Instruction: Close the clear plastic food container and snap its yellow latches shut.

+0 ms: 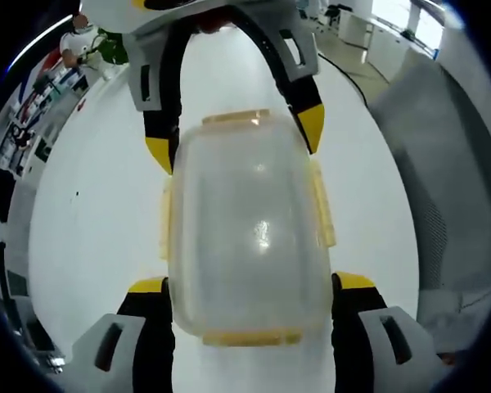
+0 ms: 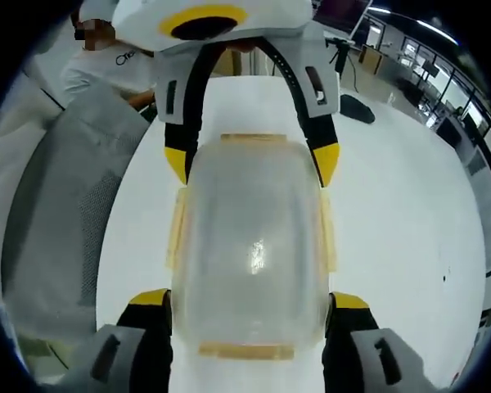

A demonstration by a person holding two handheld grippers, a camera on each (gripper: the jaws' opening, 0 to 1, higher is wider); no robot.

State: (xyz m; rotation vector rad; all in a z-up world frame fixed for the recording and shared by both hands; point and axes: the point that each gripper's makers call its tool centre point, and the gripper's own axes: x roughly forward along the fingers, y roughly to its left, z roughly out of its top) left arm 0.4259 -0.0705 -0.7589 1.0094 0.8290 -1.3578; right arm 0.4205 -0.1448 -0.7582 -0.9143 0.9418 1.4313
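A clear plastic container (image 1: 245,237) with its lid on lies on a white table (image 1: 90,221). Pale yellow latches sit along its edges: a side latch (image 1: 323,205) flares outward, and an end latch (image 1: 236,119) lies at the far end. My left gripper (image 1: 251,284) stands wide open, its jaws flanking the container's near end and close against its sides. My right gripper (image 1: 236,139) comes from the opposite side and straddles the far end. In the right gripper view, the right gripper (image 2: 250,299) flanks the container (image 2: 250,246) and the left gripper (image 2: 252,161) faces it.
A grey mesh chair back (image 2: 61,237) stands beside the table, with a person in white (image 2: 106,65) behind it. More of the grey chair (image 1: 450,196) lies past the table edge. Desks and office gear (image 2: 417,74) stand farther off.
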